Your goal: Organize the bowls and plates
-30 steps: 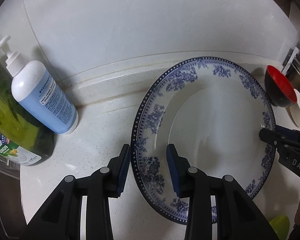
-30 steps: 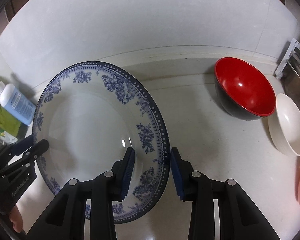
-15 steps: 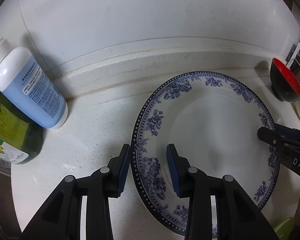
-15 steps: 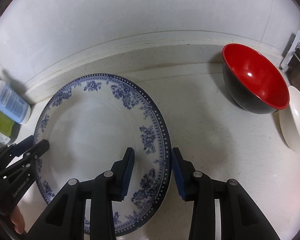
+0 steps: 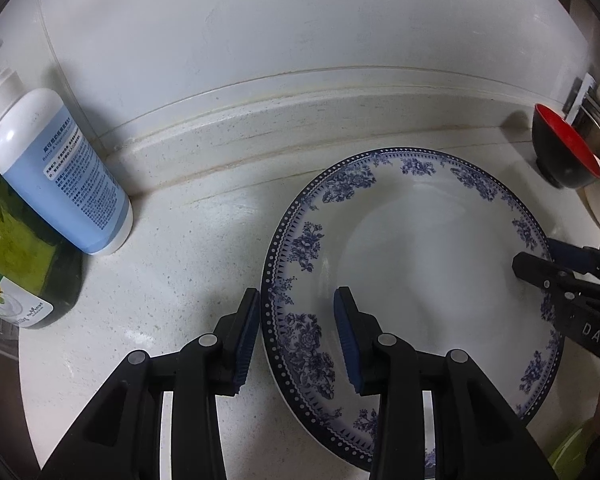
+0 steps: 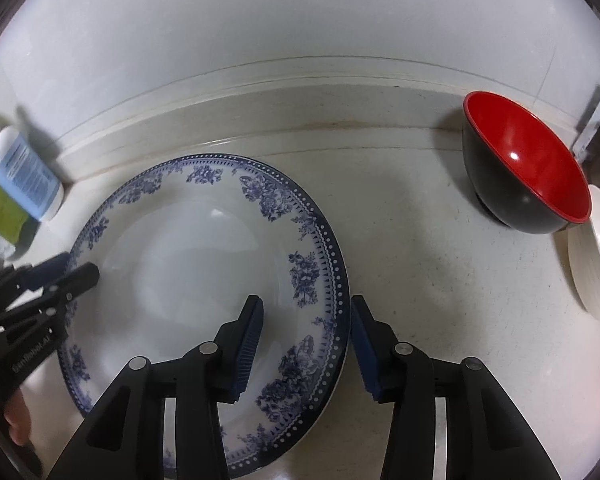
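Plate (image 5: pixel 420 264) has been lowered flat onto the desk (image 6: pixel 420 280). Right tool (image 6: pixel 306 338) jaws are opening off its rim; left tool (image 5: pixel 296 338) still straddles the rim, grip uncertain.

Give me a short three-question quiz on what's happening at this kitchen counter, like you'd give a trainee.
1. True or false: the blue-and-white plate has a gripper at each side of its rim.
2. What colour is the inside of the bowl near the back wall?
3. Which stands nearest the pump bottle: (a) the left gripper, (b) the right gripper, (c) the cream dish?

Key
1. True; the right gripper's jaws are opening, with the rim between them.
2. Red.
3. (a).
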`<action>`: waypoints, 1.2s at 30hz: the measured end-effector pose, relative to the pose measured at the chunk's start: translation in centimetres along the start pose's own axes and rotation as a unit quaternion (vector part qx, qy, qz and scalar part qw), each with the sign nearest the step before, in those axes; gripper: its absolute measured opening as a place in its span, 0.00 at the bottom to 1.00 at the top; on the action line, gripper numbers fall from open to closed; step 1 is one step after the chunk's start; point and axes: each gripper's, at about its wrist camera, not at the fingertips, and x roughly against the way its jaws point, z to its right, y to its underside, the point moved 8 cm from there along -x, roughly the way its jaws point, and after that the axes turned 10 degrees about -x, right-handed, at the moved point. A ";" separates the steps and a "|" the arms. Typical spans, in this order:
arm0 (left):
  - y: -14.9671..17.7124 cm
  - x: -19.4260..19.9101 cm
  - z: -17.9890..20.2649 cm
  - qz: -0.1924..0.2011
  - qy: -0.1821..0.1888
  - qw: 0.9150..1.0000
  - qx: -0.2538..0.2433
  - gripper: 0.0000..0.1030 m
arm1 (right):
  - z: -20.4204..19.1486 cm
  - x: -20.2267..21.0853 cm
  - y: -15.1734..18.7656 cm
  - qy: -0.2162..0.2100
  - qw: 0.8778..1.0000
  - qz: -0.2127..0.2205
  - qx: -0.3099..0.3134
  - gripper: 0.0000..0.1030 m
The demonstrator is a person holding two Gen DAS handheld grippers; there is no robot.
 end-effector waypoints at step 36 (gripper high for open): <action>0.5 11.8 2.6 0.023 0.010 1.000 0.018 0.36 | 2.6 9.2 1.3 0.003 0.997 0.007 -0.079 0.42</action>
